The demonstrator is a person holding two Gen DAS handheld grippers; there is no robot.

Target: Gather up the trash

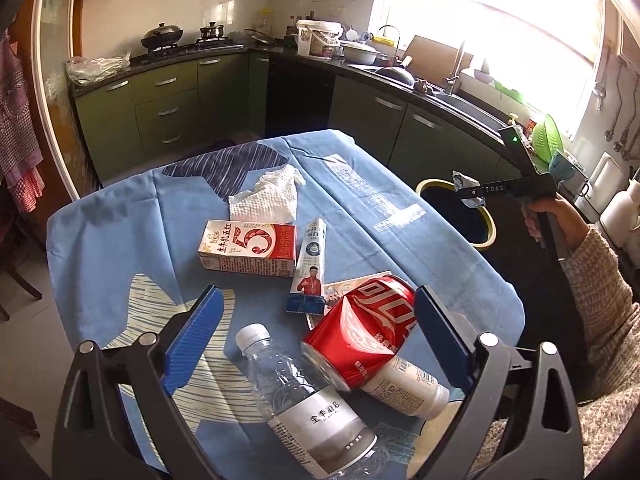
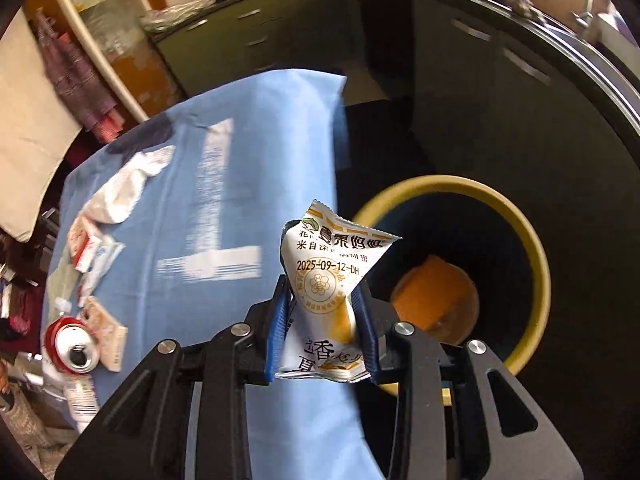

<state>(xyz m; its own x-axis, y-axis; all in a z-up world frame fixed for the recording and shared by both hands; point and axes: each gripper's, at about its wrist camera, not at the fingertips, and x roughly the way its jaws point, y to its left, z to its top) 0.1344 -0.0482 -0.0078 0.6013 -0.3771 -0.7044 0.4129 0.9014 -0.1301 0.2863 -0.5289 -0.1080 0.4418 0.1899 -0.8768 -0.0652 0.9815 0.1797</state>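
Observation:
My right gripper (image 2: 323,312) is shut on a white snack wrapper (image 2: 332,256) and holds it over the table's right edge, beside the yellow-rimmed trash bin (image 2: 536,248); it also shows in the left wrist view (image 1: 472,190) above the bin (image 1: 489,224). My left gripper (image 1: 320,308) is open above a crushed red can (image 1: 360,332). Near it lie a clear water bottle (image 1: 304,408), a small white bottle (image 1: 408,388), a red and white carton (image 1: 248,248), a tube-shaped packet (image 1: 310,264) and a crumpled tissue (image 1: 268,196).
The trash lies on a blue tablecloth (image 1: 360,196). The bin stands on the dark floor right of the table and holds something orange (image 2: 436,296). Green kitchen cabinets (image 1: 168,108) and a counter with a sink (image 1: 460,96) run behind.

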